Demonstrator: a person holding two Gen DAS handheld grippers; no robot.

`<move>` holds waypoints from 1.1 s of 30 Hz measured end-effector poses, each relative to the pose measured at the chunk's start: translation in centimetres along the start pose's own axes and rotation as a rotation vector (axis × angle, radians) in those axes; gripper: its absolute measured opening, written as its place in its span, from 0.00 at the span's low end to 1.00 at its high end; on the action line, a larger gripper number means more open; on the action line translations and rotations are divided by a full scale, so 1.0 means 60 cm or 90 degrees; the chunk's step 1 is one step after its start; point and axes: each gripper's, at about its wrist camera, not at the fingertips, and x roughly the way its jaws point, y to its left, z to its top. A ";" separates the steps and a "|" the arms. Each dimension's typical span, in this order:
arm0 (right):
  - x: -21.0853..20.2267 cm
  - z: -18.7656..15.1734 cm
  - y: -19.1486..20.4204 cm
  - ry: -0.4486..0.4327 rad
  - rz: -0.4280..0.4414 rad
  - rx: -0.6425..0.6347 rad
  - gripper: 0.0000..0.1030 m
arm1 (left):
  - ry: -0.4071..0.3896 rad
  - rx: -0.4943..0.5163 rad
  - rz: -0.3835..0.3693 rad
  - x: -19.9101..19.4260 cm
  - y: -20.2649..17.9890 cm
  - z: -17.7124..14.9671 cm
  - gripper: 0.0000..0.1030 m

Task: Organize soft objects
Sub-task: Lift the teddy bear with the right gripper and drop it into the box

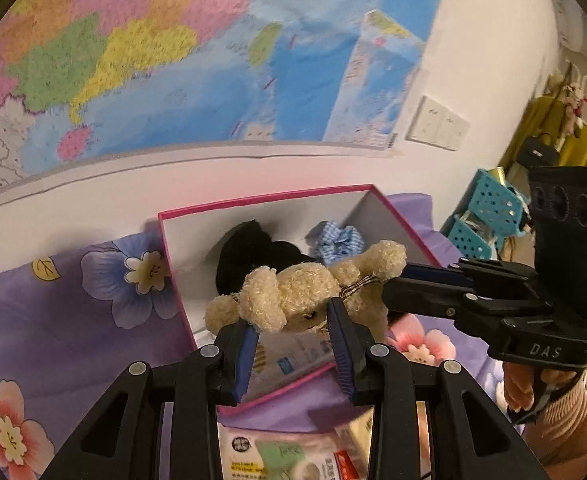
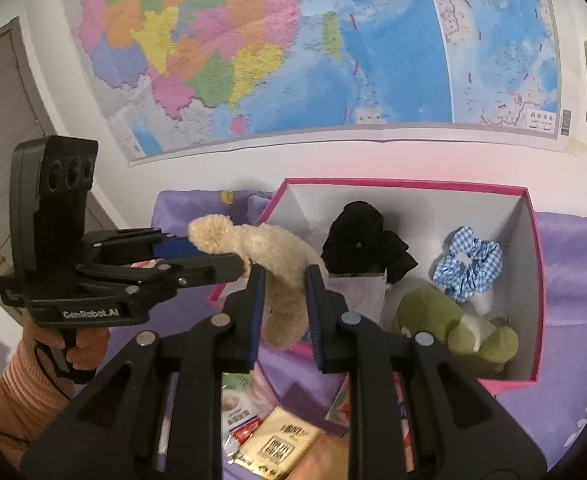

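A beige plush bear [image 1: 297,292] hangs in the air over the near edge of a pink-rimmed white box [image 1: 261,198]. My left gripper [image 1: 293,320] is shut on the bear's head. My right gripper [image 2: 283,280] is shut on the bear's body [image 2: 269,256]; it enters the left wrist view from the right [image 1: 405,280]. Inside the box [image 2: 533,280] lie a black scrunchie [image 2: 363,240], a blue gingham scrunchie [image 2: 469,264] and a green plush toy [image 2: 453,324].
The box sits on a purple floral bedsheet [image 1: 53,312] against a white wall with a large map [image 2: 293,48]. Snack packets [image 2: 277,444] lie on the sheet below the grippers. Turquoise baskets [image 1: 489,208] stand at the right.
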 end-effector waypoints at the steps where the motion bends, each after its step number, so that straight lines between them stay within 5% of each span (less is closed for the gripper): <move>1: 0.009 0.002 -0.006 0.005 0.000 0.009 0.22 | 0.005 -0.003 0.003 0.006 0.003 0.001 0.33; 11: 0.077 0.006 -0.055 0.049 0.003 0.084 0.22 | 0.030 -0.026 0.062 0.055 0.026 0.019 0.34; 17: 0.083 0.001 -0.079 0.050 -0.014 0.117 0.30 | 0.014 -0.048 0.092 0.054 0.035 0.022 0.40; 33: -0.067 -0.052 -0.071 -0.006 0.003 0.073 0.41 | -0.068 -0.017 0.020 -0.062 -0.017 0.002 0.50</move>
